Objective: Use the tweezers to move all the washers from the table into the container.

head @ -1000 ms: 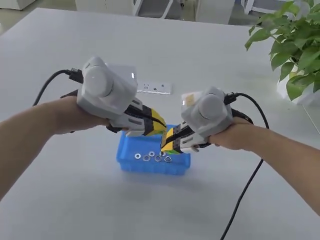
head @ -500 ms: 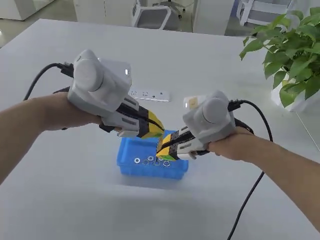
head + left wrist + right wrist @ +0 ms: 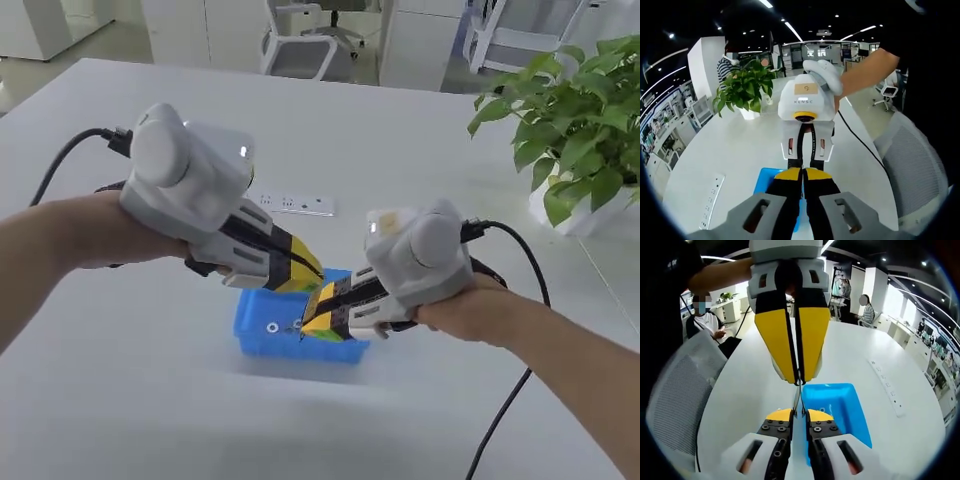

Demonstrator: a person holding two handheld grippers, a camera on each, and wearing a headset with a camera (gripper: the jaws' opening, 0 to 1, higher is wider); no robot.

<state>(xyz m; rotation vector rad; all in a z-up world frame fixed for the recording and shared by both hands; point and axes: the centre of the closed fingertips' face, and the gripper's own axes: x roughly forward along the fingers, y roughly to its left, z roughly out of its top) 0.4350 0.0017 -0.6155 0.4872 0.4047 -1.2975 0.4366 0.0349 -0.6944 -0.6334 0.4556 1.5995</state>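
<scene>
A wide white table [image 3: 420, 130] stands in an office, with a potted plant [image 3: 560, 130] at two o'clock, office chairs [image 3: 300, 40] at twelve and strip lights [image 3: 790, 27] overhead.

Blue open container [image 3: 258, 338], silver washers [image 3: 272, 326] lying inside, thin tweezers [image 3: 798, 399] beside its edge

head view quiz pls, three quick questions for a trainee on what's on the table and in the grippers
1. True or false: the blue container on the table already has washers in it.
2. What lies on the table beyond the container? A. power strip B. mug C. keyboard
3. Fill in: the thin metal tool running between the tips of the left gripper and the right gripper is the ____.

Key: 1 true; 2 A; 3 tweezers
</scene>
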